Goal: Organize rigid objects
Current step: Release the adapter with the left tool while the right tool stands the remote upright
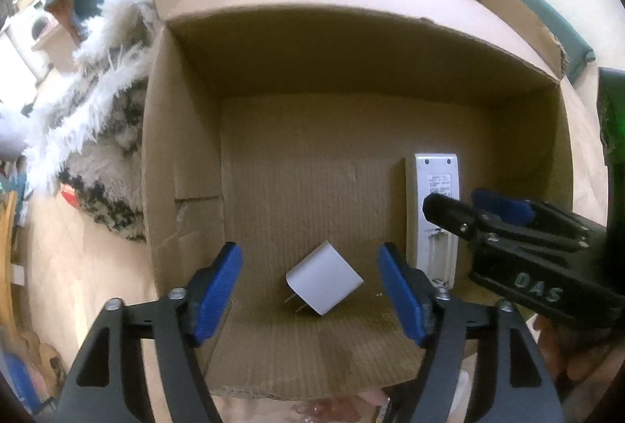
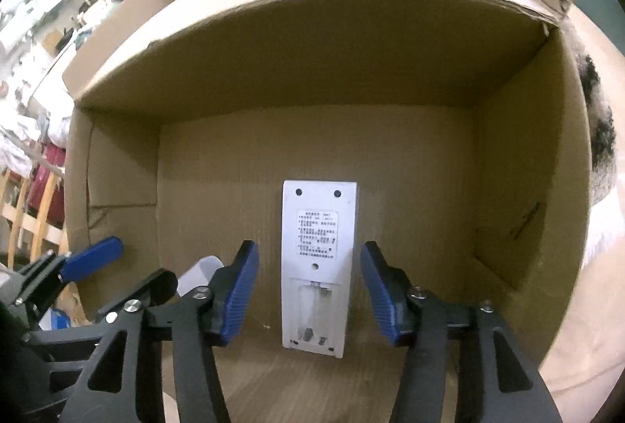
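Observation:
An open cardboard box [image 1: 187,134] holds two things. A white plug adapter [image 1: 323,283] with metal prongs lies on the box floor between the open fingers of my left gripper [image 1: 308,300], not touched. A white remote [image 2: 317,266] lies face down, its battery bay uncovered, between the open fingers of my right gripper [image 2: 308,292], not touched. The remote also shows in the left wrist view [image 1: 433,216], partly behind the right gripper [image 1: 474,206]. The left gripper shows at the left edge of the right wrist view [image 2: 129,263], with the adapter [image 2: 201,272] mostly hidden behind it.
The box [image 2: 117,165] has raised flaps at the back. A furry white and black blanket [image 1: 101,134] lies left of the box. A wooden rack [image 2: 31,223] stands at the far left. A teal object [image 1: 547,16] lies behind the box.

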